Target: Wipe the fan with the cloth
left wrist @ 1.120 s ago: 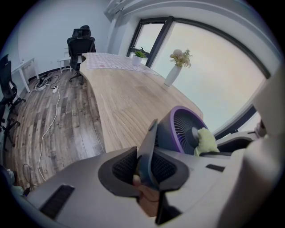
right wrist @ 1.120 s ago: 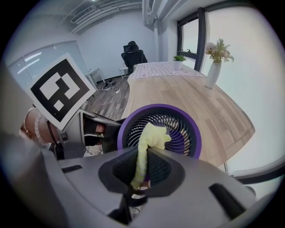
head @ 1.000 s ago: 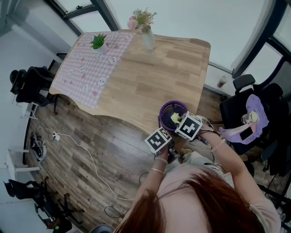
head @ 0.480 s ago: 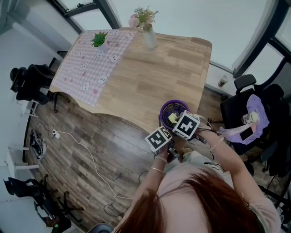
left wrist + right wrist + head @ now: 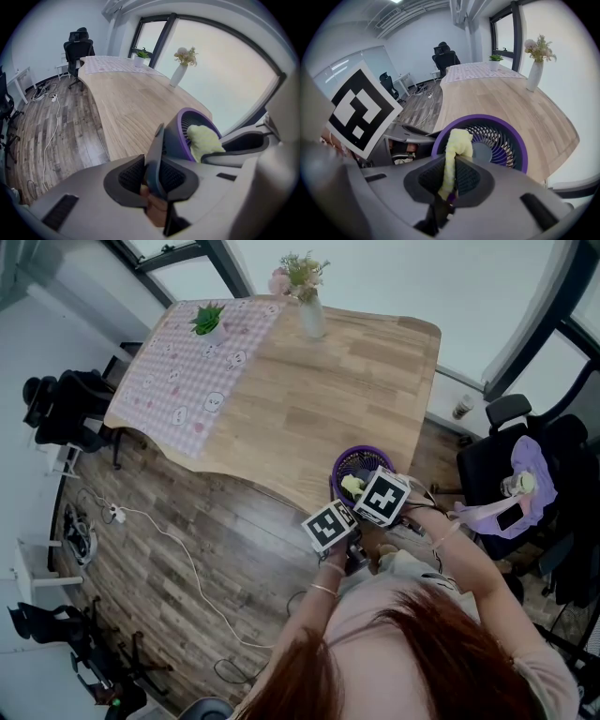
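Right gripper view — right gripper [image 5: 452,179] clamps the cloth [image 5: 457,140] against the fan [image 5: 507,140] grille; left gripper [image 5: 157,174] pinches its edge — wiping seemingly midway.

Fan [image 5: 502,137] lower half hidden behind right gripper [image 5: 451,168], cloth [image 5: 457,140] end within jaws

The wooden table [image 5: 319,390] before me wears a pink checked tablecloth [image 5: 178,381] over its ten o'clock end; a small potted plant [image 5: 205,324] stands on that cloth at the far edge; a white vase of flowers [image 5: 309,317] stands on bare wood at twelve o'clock; the purple fan [image 5: 361,461] is at the five o'clock edge, whether resting there I cannot tell; a white cable [image 5: 187,563] trails over the plank floor [image 5: 244,549].
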Motion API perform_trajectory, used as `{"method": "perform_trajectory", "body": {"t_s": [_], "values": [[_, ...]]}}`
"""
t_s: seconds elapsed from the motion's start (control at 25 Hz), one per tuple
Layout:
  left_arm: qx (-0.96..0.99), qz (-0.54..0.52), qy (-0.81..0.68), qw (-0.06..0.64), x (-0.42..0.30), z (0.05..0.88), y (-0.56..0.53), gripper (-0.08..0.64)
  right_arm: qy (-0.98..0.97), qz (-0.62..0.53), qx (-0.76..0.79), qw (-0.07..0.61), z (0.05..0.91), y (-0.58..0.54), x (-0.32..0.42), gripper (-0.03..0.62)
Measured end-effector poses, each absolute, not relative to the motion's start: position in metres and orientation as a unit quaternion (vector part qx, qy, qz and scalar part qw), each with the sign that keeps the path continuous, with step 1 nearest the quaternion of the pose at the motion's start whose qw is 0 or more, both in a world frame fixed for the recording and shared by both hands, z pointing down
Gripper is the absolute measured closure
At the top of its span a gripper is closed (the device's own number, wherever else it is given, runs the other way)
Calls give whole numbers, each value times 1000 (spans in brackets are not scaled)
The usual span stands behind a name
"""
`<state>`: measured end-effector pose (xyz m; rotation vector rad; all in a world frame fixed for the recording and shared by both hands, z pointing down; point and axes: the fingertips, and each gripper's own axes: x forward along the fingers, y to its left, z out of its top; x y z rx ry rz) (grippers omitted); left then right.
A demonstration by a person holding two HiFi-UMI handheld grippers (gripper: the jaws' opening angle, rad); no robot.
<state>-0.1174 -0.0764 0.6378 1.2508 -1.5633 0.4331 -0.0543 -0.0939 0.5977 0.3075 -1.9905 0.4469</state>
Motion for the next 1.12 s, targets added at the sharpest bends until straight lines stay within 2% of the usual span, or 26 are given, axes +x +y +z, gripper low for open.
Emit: {"method": "perform_trajectory", "body": {"t_s": [0.84,1.12], "values": [[523,183,-647,524,-118,639,-76,488,-844,185,134,486,596,-99,-73,552],[512,167,-645,543,-119,640,-75,488,-867,196,165,427,588,-107,-80,551]]}}
